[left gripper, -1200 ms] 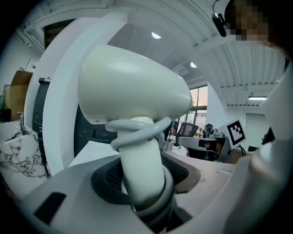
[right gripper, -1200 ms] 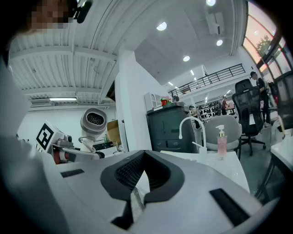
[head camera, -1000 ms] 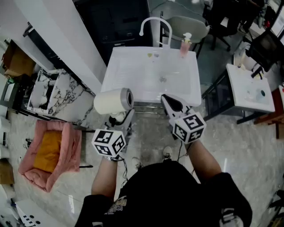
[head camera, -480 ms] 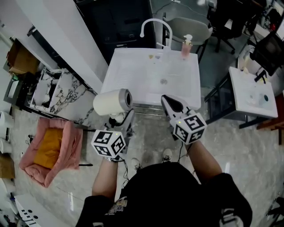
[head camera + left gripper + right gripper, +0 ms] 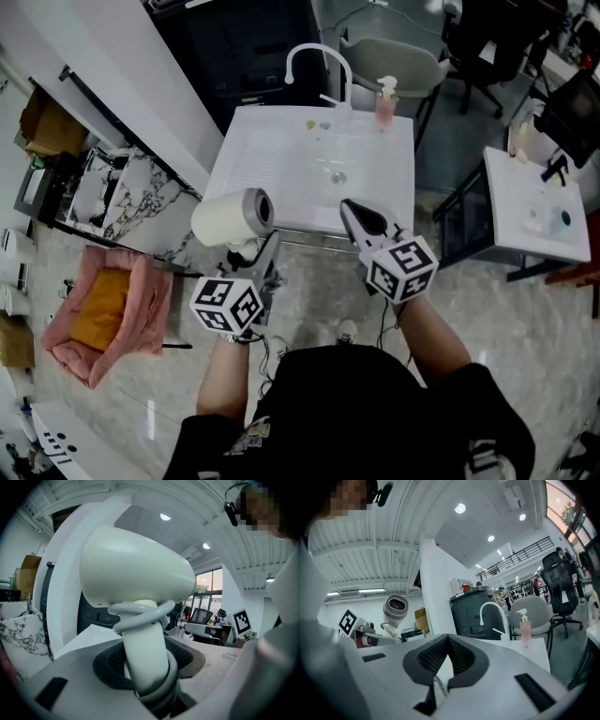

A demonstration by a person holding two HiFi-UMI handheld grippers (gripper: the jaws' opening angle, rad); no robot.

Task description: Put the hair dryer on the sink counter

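Observation:
My left gripper is shut on the handle of a cream hair dryer, which stands upright off the front left corner of the white sink counter. Its grey end faces right. In the left gripper view the handle sits gripped between the jaws, with the dryer's body filling the view above. The right gripper hovers over the counter's front edge, shut with nothing in it. In the right gripper view its jaws meet at the tips, and the hair dryer shows at the left.
A white faucet and a pink soap bottle stand at the sink's back rim. A pink pet bed and a marble-patterned stand lie to the left. Another white table stands at the right, with a chair behind the sink.
Both grippers and the hair dryer hold nearly the same places. Only the head view has shifted a little, so the sink sits slightly further left.

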